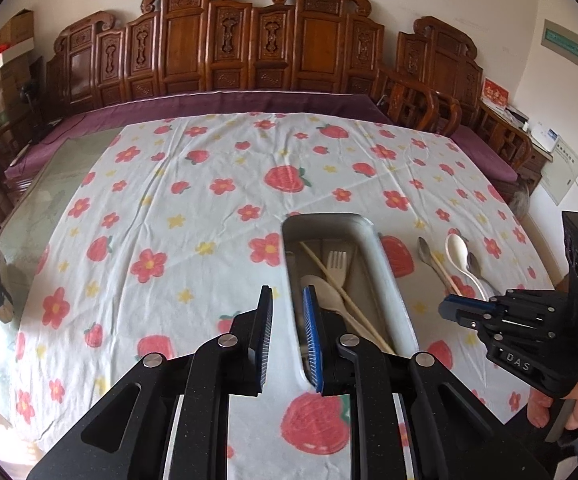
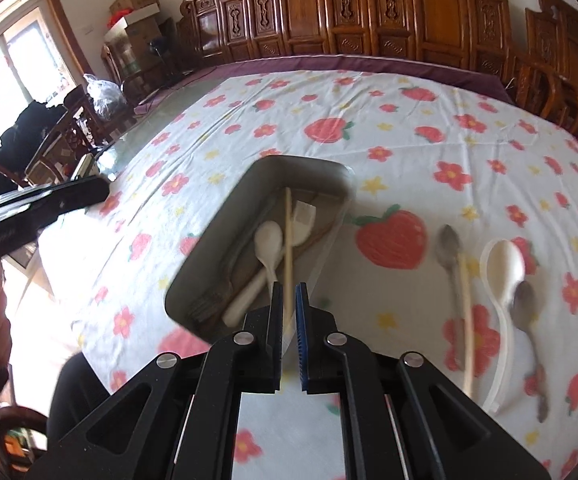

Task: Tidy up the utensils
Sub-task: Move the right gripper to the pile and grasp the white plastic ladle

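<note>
Right wrist view: right tool (image 2: 289, 300) nearly closed on a chopstick (image 2: 287, 240).

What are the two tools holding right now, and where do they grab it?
The right tool pinches a chopstick near its close end, over the tray. The left tool holds nothing.

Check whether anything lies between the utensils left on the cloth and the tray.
Nothing visible does. Between the metal spoon nearest the tray and the tray's rim there is only bare tablecloth with a printed strawberry.
</note>
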